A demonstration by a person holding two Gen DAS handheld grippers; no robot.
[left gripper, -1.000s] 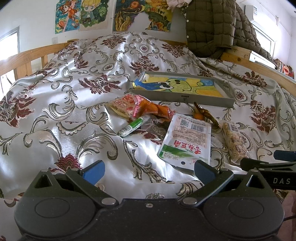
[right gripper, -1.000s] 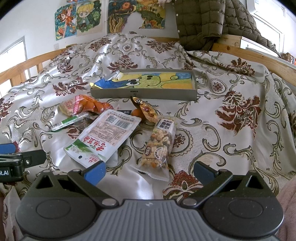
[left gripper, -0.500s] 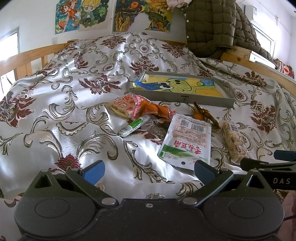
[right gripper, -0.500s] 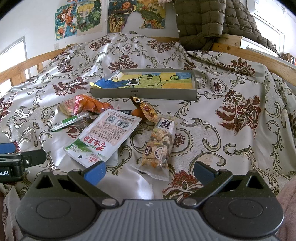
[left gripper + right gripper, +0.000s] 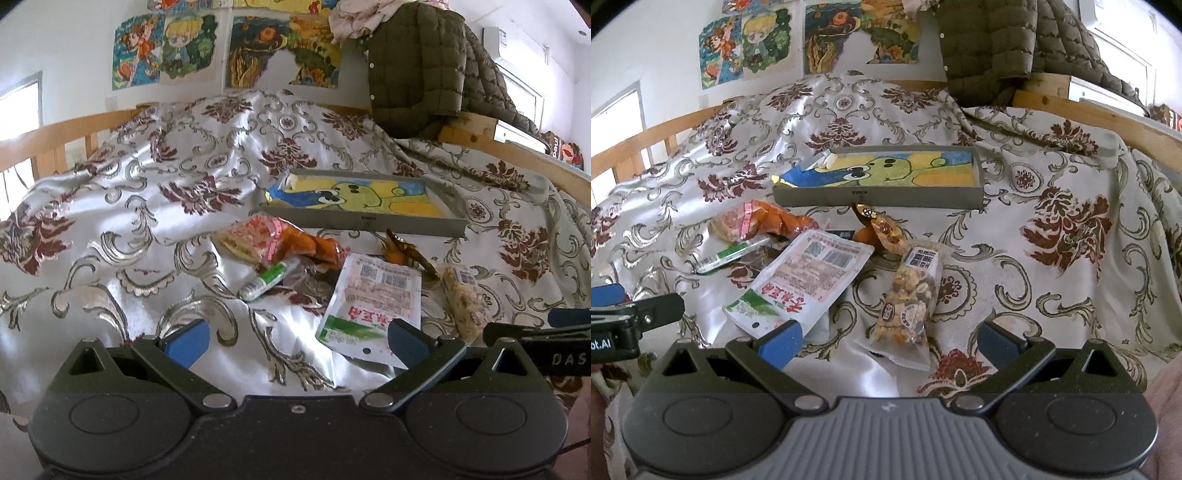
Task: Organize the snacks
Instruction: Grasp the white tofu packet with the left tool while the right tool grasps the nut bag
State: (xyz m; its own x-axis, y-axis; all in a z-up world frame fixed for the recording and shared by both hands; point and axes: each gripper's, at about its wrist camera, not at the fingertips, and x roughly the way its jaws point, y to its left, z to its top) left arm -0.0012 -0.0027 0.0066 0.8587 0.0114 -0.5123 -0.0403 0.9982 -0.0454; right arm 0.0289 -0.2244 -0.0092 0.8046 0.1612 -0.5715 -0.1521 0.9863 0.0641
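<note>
Several snack packs lie on the patterned bed cover: a white pouch with red characters (image 5: 373, 306) (image 5: 801, 284), a clear bag of mixed nuts (image 5: 912, 299) (image 5: 463, 299), an orange-red pack (image 5: 273, 242) (image 5: 757, 221), a green-white stick (image 5: 269, 277) (image 5: 731, 253) and a small orange-brown wrapper (image 5: 881, 229) (image 5: 404, 253). Behind them stands a shallow grey tray (image 5: 369, 222) (image 5: 879, 196) lined with a frog picture. My left gripper (image 5: 297, 338) is open with nothing in it, near the pouch's lower end. My right gripper (image 5: 890, 338) is open and empty, just short of the nut bag.
A wooden bed rail (image 5: 55, 136) runs along the left and back. An olive quilted jacket (image 5: 424, 62) hangs over the rail at the back right. Posters (image 5: 166, 48) hang on the wall. The bed cover lies bare to the left (image 5: 110, 229) and right (image 5: 1071, 258).
Both grippers have tilted or drawn back slightly, so more wall shows. Both stay open and the snacks have not moved.
</note>
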